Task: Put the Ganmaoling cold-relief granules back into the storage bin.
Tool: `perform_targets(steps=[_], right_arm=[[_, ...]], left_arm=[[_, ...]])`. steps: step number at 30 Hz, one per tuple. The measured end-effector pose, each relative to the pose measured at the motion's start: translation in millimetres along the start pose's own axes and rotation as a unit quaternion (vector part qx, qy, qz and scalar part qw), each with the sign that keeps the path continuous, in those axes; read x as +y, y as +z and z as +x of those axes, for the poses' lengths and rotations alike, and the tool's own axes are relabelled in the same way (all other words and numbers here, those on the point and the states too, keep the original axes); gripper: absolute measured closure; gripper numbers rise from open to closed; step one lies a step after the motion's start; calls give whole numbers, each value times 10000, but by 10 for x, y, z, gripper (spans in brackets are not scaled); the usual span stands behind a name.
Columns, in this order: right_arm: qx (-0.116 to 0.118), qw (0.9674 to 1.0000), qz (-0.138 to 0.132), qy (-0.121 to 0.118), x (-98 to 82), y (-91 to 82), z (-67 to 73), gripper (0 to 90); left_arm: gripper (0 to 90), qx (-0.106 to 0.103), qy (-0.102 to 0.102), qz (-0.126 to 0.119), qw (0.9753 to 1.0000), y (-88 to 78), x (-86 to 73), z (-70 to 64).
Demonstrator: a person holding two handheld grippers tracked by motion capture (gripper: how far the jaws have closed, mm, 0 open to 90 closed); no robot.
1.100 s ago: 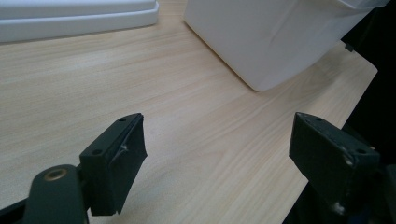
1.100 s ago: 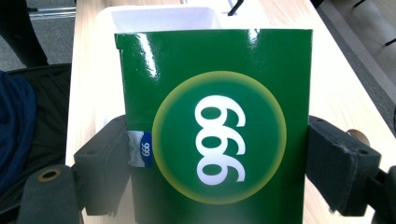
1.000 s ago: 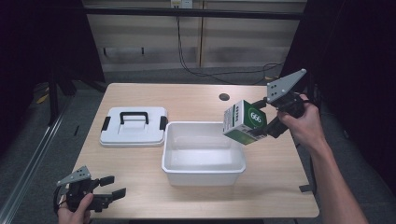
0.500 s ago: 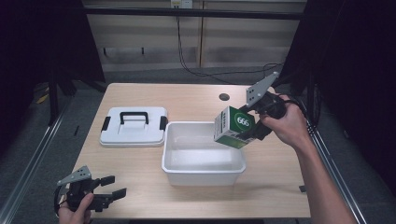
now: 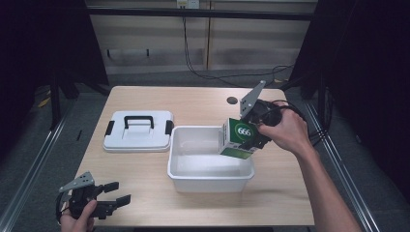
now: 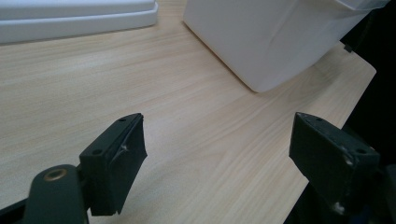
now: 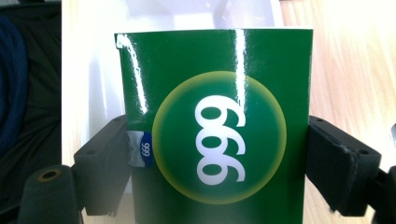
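Black jaws of the left gripper [image 5: 116, 203] stand apart, idle at the table's [image 5: 145, 166] near corner; lid [image 5: 138, 131] set aside (bin freed); right gripper [image 5: 251, 137] clamps the green box [image 5: 238, 139], tilted over the white bin's [image 5: 210, 173] right rim, seemingly for lowering in.
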State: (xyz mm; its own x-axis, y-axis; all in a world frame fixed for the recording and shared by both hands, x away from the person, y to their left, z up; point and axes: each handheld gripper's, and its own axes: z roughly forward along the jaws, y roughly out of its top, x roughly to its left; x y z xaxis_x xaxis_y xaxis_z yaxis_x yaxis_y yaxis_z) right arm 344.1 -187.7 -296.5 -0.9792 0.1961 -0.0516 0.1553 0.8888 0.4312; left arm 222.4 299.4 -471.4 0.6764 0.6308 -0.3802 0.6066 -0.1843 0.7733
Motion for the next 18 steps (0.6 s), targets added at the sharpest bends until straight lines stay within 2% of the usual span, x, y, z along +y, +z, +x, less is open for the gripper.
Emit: perform_targets(steps=[5, 11, 17, 18], right_arm=[[98, 9995, 308, -28, 51, 151, -27, 160], [149, 9988, 464, -56, 91, 267, -52, 160], [154, 9971, 740, -44, 109, 386, -34, 160], [186, 9969, 764, -101, 111, 410, -38, 159]], left_arm=[[186, -13, 4, 6, 10000, 2, 0, -1], [186, -21, 0, 15, 10000, 3, 0, 1], [185, -16, -2, 6, 10000, 1, 0, 0], [186, -23, 3, 9, 10000, 1, 1, -2]])
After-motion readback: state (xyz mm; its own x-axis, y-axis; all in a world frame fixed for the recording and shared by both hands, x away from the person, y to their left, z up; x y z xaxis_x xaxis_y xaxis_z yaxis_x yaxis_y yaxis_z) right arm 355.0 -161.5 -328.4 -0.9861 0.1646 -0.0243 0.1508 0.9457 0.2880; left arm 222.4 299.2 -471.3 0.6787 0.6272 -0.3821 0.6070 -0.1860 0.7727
